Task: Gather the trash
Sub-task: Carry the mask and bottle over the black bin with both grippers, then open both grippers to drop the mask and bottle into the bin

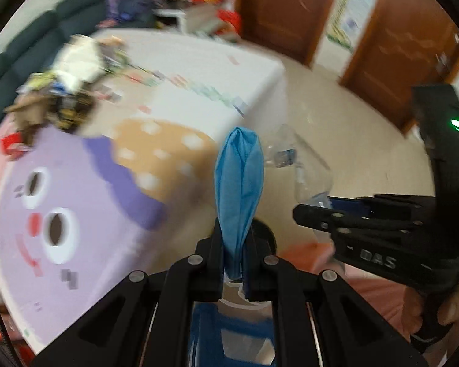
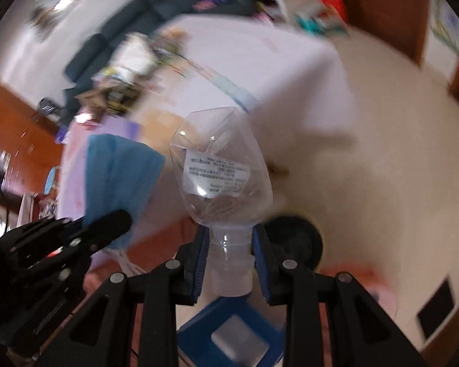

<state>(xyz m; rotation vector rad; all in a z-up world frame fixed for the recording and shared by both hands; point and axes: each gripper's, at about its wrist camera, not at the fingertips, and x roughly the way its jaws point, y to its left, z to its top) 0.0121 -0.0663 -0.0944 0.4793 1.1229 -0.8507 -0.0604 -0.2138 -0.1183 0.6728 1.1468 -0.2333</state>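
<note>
My left gripper (image 1: 235, 238) is shut on a folded blue face mask (image 1: 240, 177), which sticks up between its fingers; the mask also shows in the right wrist view (image 2: 119, 171). My right gripper (image 2: 229, 244) is shut on the neck of a crushed clear plastic bottle (image 2: 220, 165) with a white label; the bottle also shows in the left wrist view (image 1: 293, 159). Both grippers are held side by side above the floor, beside the table's near corner. A heap of mixed trash (image 1: 64, 82) lies on the far left of the table.
The table (image 1: 217, 61) has a white cloth and a purple cartoon mat (image 1: 61, 202). A dark sofa (image 1: 39, 36) stands behind it. Wooden doors (image 1: 401, 46) are at the right. A black round object (image 2: 296, 238) sits on the pale floor below. Both views are motion-blurred.
</note>
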